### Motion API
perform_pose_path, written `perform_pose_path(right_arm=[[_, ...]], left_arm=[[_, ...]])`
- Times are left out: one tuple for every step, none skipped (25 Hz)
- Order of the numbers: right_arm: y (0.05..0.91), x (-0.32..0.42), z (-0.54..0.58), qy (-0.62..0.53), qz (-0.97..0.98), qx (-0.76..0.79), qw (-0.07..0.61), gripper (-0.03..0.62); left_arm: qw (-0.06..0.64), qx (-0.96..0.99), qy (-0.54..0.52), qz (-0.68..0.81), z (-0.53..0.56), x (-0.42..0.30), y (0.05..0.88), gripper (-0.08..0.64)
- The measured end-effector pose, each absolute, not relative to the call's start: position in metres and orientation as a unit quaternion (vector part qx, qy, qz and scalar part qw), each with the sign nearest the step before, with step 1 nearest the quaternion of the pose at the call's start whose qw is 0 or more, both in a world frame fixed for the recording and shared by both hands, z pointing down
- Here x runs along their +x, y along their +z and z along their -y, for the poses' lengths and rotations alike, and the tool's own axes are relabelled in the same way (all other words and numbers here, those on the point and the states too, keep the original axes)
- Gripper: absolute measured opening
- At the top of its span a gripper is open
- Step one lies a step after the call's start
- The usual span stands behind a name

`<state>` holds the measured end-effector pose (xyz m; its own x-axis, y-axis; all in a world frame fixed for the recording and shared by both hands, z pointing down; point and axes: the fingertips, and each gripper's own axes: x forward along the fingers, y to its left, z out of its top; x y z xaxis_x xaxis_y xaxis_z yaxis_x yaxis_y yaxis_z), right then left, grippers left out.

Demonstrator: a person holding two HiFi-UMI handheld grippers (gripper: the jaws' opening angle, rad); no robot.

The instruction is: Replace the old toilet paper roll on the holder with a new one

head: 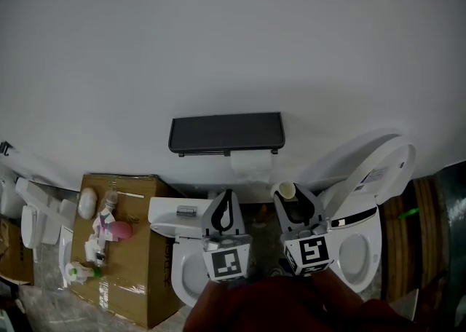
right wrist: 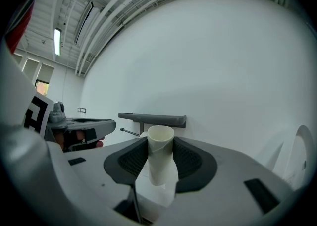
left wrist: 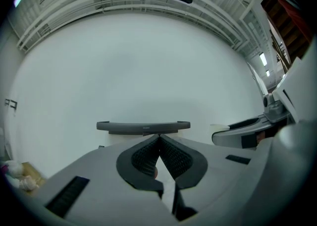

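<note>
right claw: pinching cardboard tube; tube: pale, upright, tissue scrap at its base; left claw: pressed together

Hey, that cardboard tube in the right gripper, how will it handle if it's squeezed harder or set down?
The cardboard tube looks hollow and thin-walled, so it is probably very light and would likely crush under a harder squeeze from the right gripper. Being round, it may roll if laid on its side.
</note>
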<state>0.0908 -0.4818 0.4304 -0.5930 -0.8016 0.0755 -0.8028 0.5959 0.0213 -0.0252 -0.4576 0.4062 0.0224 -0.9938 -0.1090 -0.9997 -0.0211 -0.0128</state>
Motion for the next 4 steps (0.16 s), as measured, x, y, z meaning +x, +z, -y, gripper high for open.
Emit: perform_pose_path(right_arm=[[0.4304, 0.0907, 0.4824, 0.007, 0.893, 0.449, 0.038, 0.166], [0.4306, 0.0909, 0.4831, 0.006, 0.892, 0.450, 0.038, 0.166], [0.4311, 0.0912, 0.4839, 0.005, 0.892, 0.450, 0.038, 0.166], [0.4316, 0.0915, 0.4847, 0.005, 0.892, 0.451, 0.037, 0.166]], left_arm=[[0.042, -0.713, 0.035, -0.699, 0.4580, -0.0253, 0.4065, 0.015], [0.042, -0.713, 0.034, -0.699, 0.4583, -0.0252, 0.4070, 0.015], [0.042, -0.713, 0.034, -0.699, 0.4588, -0.0251, 0.4076, 0.015], [0.041, -0.712, 0.034, -0.700, 0.4592, -0.0249, 0.4082, 0.015]])
